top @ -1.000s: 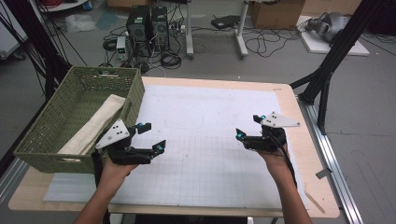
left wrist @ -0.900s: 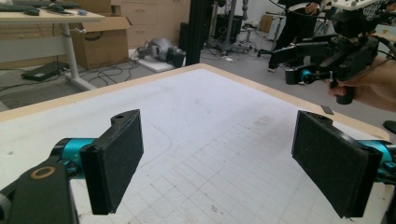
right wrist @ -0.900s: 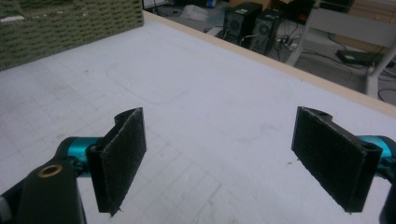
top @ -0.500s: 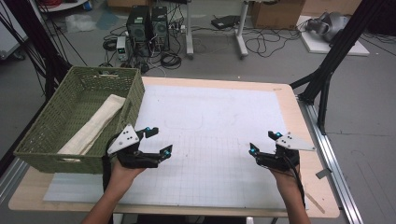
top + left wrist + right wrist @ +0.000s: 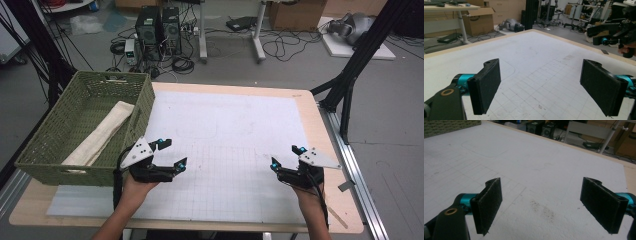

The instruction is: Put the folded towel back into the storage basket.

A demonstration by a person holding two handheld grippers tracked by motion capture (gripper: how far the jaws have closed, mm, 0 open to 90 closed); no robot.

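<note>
Left tool [image 5: 170,154] hovers over the near left part of the white gridded mat [image 5: 225,130], jaws spread wide with nothing between them; from above it sits just beside the near right corner of the green woven basket [image 5: 45,150]. Right tool [image 5: 286,156] is held over the near right part of the mat, jaws likewise wide apart and empty, well apart from the left one.

High view: basket stands at the left edge of the desk [image 5: 310,107]. A rolled cream cloth [image 5: 102,134] lies inside it, running lengthwise along its right-hand side. Both forearms enter from the bottom edge. Computer towers [image 5: 159,25] and loose cables sit on the floor beyond the desk.

Left gripper view: the two black pads [image 5: 486,87] frame bare gridded mat and the desk's far wooden corner. The right tool [image 5: 610,31] shows at upper right, held in a hand, above the mat. Basket and cloth fall outside this frame.

Right gripper view: pads [image 5: 487,203] frame bare mat, with a patch of dark specks [image 5: 544,210] on it between them, something too small to make out from above. A strip of the basket's green weave [image 5: 449,125] shows at the top left corner; faint outline of a rounded rectangle [image 5: 487,147] is drawn on the mat ahead.
</note>
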